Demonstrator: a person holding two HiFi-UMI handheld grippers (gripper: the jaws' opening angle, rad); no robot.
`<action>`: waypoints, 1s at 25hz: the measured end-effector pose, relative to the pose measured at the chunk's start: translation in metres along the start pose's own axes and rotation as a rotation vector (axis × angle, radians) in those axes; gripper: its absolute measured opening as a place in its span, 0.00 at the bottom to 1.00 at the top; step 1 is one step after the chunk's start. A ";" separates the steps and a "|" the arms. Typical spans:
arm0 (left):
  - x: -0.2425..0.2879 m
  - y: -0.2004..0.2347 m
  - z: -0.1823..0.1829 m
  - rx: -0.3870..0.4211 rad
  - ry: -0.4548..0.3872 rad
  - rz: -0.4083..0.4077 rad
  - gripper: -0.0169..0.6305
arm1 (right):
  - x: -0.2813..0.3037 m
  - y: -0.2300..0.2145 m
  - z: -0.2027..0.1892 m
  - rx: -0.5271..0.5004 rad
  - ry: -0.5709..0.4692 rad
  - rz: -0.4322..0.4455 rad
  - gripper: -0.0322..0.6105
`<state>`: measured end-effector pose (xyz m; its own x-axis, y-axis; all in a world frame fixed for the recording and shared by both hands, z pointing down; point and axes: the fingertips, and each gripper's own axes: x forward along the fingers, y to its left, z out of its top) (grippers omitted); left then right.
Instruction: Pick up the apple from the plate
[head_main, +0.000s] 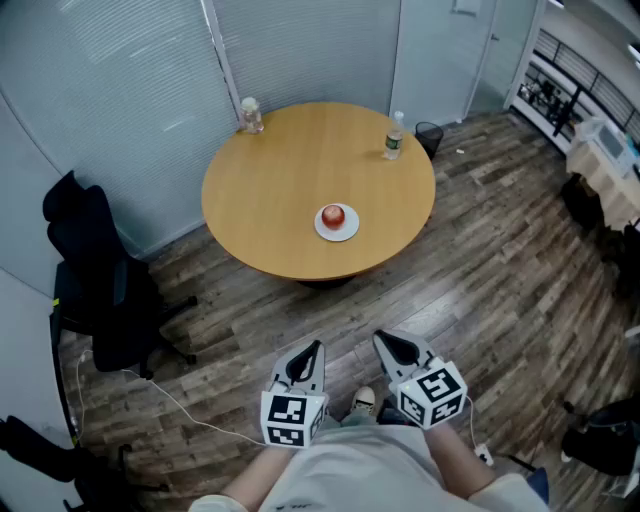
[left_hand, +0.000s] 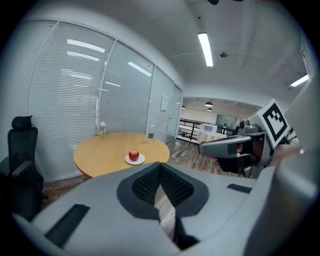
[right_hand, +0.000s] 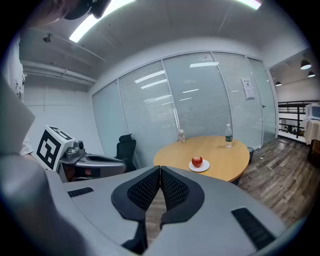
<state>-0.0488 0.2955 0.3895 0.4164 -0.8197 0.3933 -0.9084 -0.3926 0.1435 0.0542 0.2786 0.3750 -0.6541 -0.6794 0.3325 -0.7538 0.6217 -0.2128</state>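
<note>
A red apple (head_main: 333, 216) sits on a small white plate (head_main: 337, 230) near the front edge of a round wooden table (head_main: 290, 190). The apple (left_hand: 133, 154) and plate (left_hand: 135, 160) also show small and far off in the left gripper view, and the apple (right_hand: 197, 161) on its plate (right_hand: 199, 167) in the right gripper view. Both grippers hang close to the person's body, well short of the table. My left gripper (head_main: 313, 347) is shut with nothing in it, its pads (left_hand: 172, 186) meeting. My right gripper (head_main: 385, 341) is shut and empty too, pads (right_hand: 171, 187) together.
A plastic bottle (head_main: 394, 137) stands at the table's far right and a small jar (head_main: 251, 116) at its far left. A black office chair (head_main: 95, 290) is left of the table, a waste bin (head_main: 429, 138) behind it. Cables lie on the wooden floor (head_main: 500, 270).
</note>
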 end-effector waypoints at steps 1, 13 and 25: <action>0.000 0.000 0.001 -0.001 -0.003 0.000 0.03 | 0.000 0.000 0.001 -0.002 -0.002 0.000 0.10; 0.001 -0.004 0.002 -0.005 0.000 -0.014 0.03 | 0.001 0.008 -0.004 -0.002 0.006 0.029 0.10; 0.030 -0.018 0.018 -0.003 -0.011 0.003 0.03 | -0.003 -0.027 0.006 -0.007 -0.023 0.049 0.10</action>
<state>-0.0190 0.2705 0.3829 0.4139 -0.8256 0.3835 -0.9099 -0.3889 0.1447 0.0763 0.2614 0.3739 -0.6916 -0.6567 0.3006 -0.7204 0.6573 -0.2215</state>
